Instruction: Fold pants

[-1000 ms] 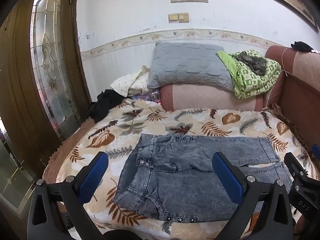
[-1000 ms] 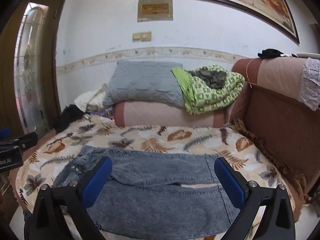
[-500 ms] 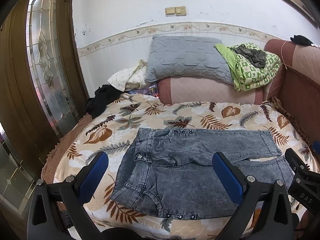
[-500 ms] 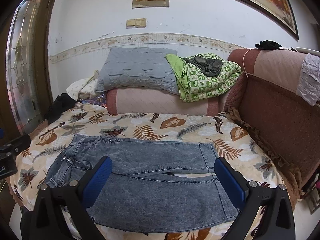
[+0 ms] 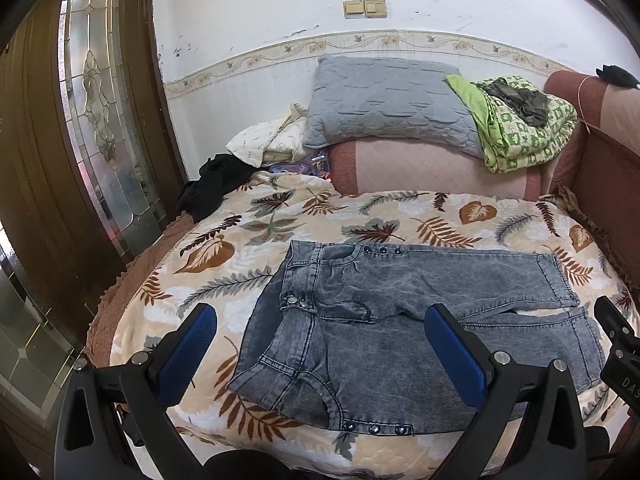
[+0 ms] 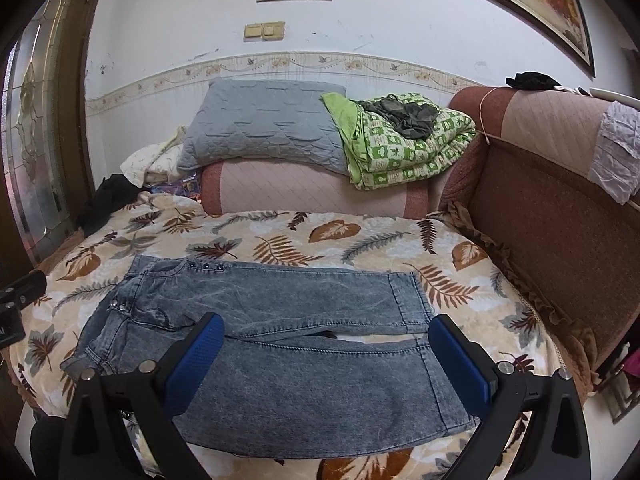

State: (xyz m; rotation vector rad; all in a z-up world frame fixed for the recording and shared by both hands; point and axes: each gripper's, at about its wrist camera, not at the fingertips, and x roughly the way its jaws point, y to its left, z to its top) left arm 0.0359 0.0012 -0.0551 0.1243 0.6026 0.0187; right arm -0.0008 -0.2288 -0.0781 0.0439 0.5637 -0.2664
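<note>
Grey acid-wash denim pants (image 5: 400,328) lie flat on the leaf-print bedspread (image 5: 224,256), waistband to the left, both legs running right. The same pants (image 6: 280,344) fill the lower middle of the right wrist view. My left gripper (image 5: 320,344) hovers open above the waist end, blue pads wide apart, holding nothing. Over the leg end my right gripper (image 6: 326,352) is also open and empty. The right gripper's black body (image 5: 620,356) shows at the right edge of the left wrist view.
A grey pillow (image 5: 384,104) and a green patterned blanket (image 6: 404,140) rest on a pink bolster (image 6: 312,192) at the back. A brown upholstered headboard (image 6: 552,216) walls the right side. A dark garment (image 5: 208,188) lies at back left near the wooden glass door (image 5: 100,120).
Both cameras have tilted down and drawn slightly back, so the pants sit higher and fuller in view. Both grippers stay open; the pants have not moved.
</note>
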